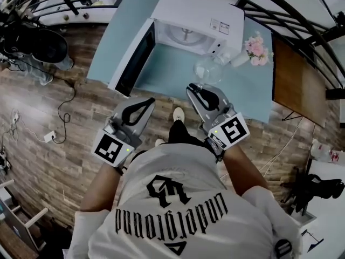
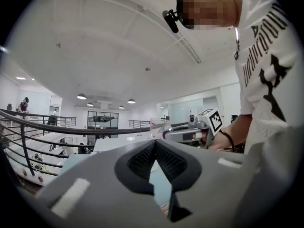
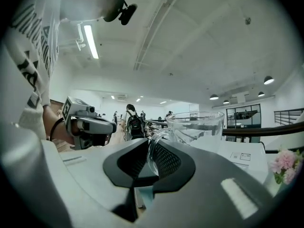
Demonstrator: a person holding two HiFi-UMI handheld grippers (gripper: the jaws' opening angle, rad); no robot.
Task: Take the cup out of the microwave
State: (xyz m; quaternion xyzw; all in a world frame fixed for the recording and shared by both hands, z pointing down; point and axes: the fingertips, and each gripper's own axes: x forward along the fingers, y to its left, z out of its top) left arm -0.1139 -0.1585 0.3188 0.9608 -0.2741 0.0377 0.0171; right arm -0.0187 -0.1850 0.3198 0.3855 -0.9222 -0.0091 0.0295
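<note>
Right tool (image 1: pixel 194 88) holds cup (image 1: pixel 208 69) before open microwave (image 1: pixel 188 15), flowers (image 1: pixel 256 48) just beside.

On table (image 1: pixel 167 75) a microwave (image 1: pixel 199 8), cup (image 1: pixel 209 69) before it, flowers (image 1: pixel 257 48) at right

Pink flowers (image 1: pixel 256 48) on the pale blue table (image 1: pixel 167 74), black railing (image 2: pixel 98 129) beyond, plank floor (image 1: pixel 59 161) underneath

One microwave (image 1: pixel 188 15), one glass cup (image 1: pixel 209 69), one bunch of pink flowers (image 1: pixel 256 48), one blue table (image 1: pixel 167 74) — and two grippers, the left gripper (image 1: pixel 147 101) and the right gripper (image 1: pixel 193 87).
</note>
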